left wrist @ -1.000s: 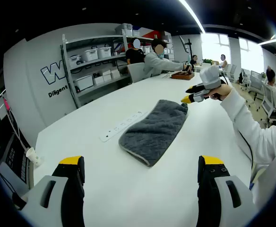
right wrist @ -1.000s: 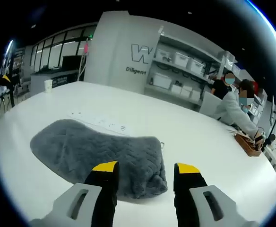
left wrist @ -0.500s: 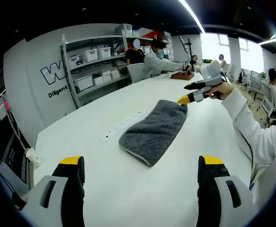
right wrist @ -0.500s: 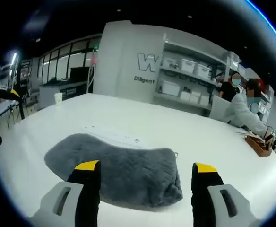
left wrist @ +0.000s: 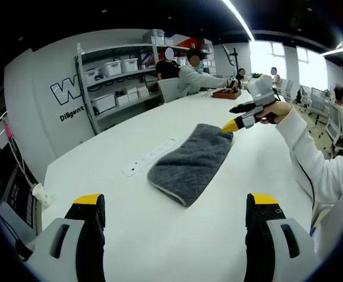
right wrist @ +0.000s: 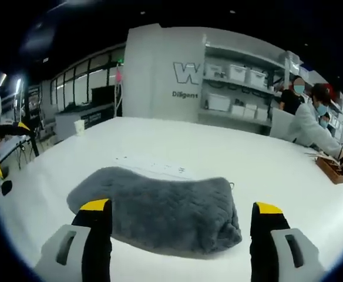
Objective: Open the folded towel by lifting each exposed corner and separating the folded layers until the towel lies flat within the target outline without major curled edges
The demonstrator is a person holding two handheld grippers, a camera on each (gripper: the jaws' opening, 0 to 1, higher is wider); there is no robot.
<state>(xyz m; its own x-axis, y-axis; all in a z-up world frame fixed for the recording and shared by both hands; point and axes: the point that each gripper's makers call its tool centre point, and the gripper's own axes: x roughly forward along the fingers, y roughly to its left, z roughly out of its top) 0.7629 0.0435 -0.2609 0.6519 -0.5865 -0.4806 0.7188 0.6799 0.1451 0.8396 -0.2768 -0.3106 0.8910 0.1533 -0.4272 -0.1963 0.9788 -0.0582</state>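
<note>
A folded grey towel [left wrist: 191, 161] lies on the white table [left wrist: 124, 223]; in the right gripper view the towel [right wrist: 160, 207] spreads just ahead of my jaws. My left gripper [left wrist: 174, 216] stands open near the table's front, well short of the towel. My right gripper [right wrist: 182, 224] is open too, its yellow-tipped jaws wide apart on either side of the towel's near fold, above it. From the left gripper view I see the right gripper [left wrist: 233, 118] held by a hand at the towel's far corner. The left gripper [right wrist: 1, 158] shows at the left edge of the right gripper view.
A white power strip [left wrist: 152, 155] lies beside the towel, and a paper cup [left wrist: 40, 192] stands at the table's left end. Shelves with white bins [left wrist: 121, 79] line the wall. People sit at the table's far end near a wooden tray [left wrist: 227, 93].
My right gripper has opened wider and come lower and closer over the towel's end. The left gripper has stayed where it was.
</note>
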